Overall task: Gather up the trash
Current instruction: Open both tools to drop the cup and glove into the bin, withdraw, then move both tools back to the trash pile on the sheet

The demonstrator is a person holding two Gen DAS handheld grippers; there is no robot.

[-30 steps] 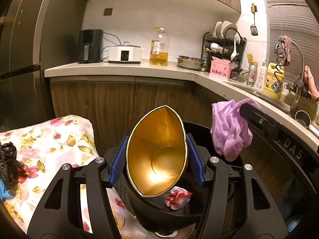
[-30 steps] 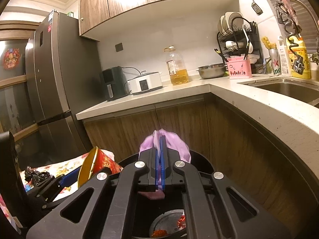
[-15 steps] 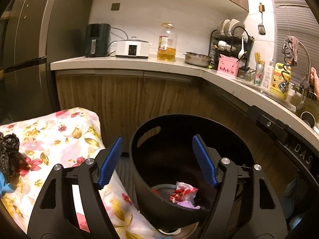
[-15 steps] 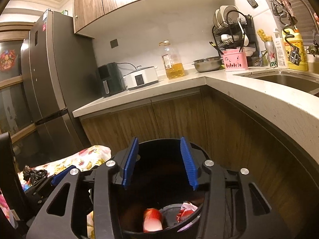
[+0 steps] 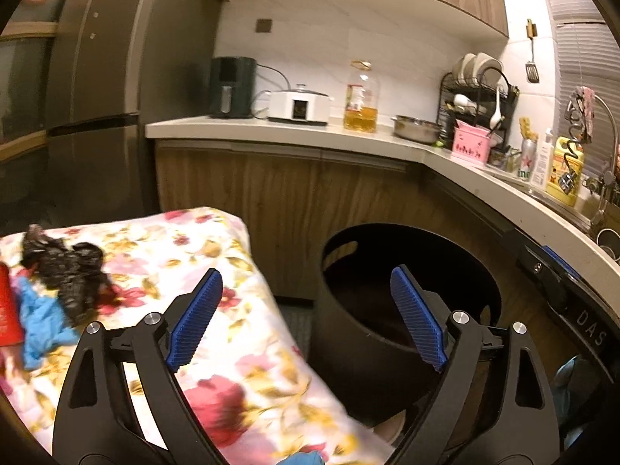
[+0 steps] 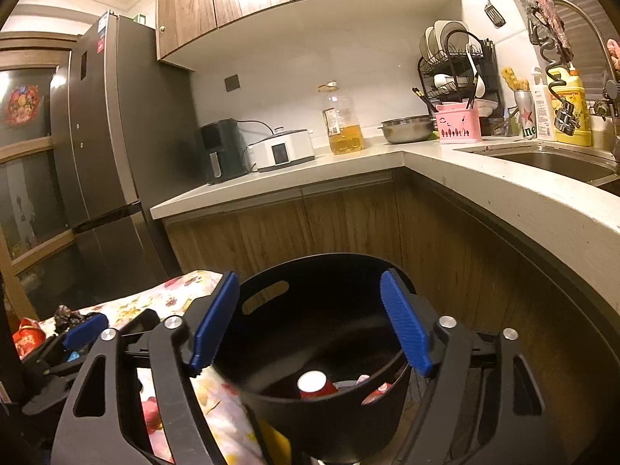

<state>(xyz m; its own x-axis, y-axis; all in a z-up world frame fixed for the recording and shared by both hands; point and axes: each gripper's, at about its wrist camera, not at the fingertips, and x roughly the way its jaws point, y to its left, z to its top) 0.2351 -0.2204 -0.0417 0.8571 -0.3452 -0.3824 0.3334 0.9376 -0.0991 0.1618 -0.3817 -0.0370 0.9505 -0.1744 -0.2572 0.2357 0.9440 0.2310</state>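
Observation:
A black round bin (image 5: 368,333) (image 6: 329,387) stands on the floor by the cabinets. Inside it lie a red cup (image 6: 316,383) with its white bottom up and other scraps. My left gripper (image 5: 306,317) hangs over the gap between bin and floral cloth (image 5: 217,271); its jaws are opening and nothing is between them. My right gripper (image 6: 310,321) hovers over the bin, its jaws opening and holding nothing. On the cloth lie a crumpled black bag (image 5: 64,271), a blue scrap (image 5: 38,321) and a red item (image 5: 6,310). The left gripper's blue pad (image 6: 83,329) shows in the right wrist view.
Wooden cabinets and a curved countertop (image 6: 523,209) wrap around behind and to the right. A tall fridge (image 6: 100,147) stands at the left. On the counter are an air fryer (image 5: 232,87), a cooker, an oil bottle (image 6: 343,120), a dish rack and a sink (image 6: 542,159).
The left gripper let go of the gold-lined cup and the right let go of the purple bag; both fell into the bin. Both grippers opened, and the left one swung left toward the cloth.

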